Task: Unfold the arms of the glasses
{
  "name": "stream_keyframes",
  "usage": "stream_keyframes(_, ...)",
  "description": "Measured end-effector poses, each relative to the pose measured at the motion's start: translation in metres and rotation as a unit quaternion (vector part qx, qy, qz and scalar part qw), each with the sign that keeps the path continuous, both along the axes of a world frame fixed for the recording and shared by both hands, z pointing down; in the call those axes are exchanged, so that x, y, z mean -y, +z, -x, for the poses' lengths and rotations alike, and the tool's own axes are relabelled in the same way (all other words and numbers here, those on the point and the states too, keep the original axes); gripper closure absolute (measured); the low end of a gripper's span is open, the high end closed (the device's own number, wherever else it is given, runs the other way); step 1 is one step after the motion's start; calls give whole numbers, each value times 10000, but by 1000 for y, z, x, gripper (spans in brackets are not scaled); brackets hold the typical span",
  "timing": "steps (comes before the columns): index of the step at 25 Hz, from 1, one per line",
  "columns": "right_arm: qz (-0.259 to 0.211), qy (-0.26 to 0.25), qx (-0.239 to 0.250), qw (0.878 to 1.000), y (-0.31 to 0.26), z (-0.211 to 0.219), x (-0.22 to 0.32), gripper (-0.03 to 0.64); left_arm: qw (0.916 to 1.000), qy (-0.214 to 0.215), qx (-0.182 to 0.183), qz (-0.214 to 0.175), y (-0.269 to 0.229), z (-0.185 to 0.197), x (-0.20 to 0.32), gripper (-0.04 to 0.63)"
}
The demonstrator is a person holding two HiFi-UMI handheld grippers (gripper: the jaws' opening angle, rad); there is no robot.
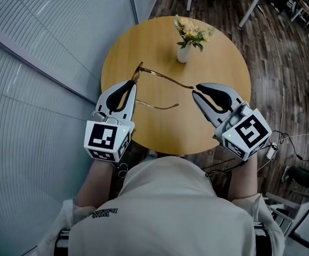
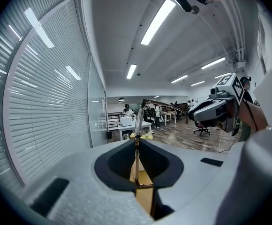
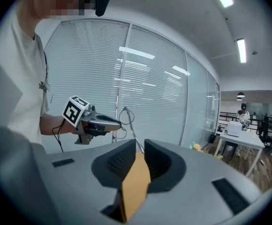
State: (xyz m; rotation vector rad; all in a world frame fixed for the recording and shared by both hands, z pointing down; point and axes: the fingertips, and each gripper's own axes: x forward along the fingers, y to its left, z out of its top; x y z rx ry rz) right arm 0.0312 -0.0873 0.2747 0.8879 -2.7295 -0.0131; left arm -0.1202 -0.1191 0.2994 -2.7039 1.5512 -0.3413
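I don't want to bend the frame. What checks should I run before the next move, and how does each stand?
1. Left gripper shut on thin gold wire glasses: ok.
2. Right gripper shut on one arm's tip: ok.
3. Other arm clear of round wooden table: cannot tell.
4. White flower vase apart from glasses: ok.
5. Hinge unstrained: cannot tell.

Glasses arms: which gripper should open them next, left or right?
Probably the right. The right gripper pinches one arm tip of the glasses, so it can swing it wider. The left gripper is busy holding the frame steady.
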Motion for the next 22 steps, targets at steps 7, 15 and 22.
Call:
stream_keyframes(7,-388,952,604,9929,-34,-27,18,575,9983,-154,-275,-497,-42,14,4,554)
stream_keyframes(15,-779,1574,1099,9783,-70,-52,21,577,9926,-154,-575,-1055,-88,14,-1,554)
stream_keyframes(22,-1244,1904,1191,9665,-89,-66,7,577,9903,-48,-592,-1253,-98,4,-11,554)
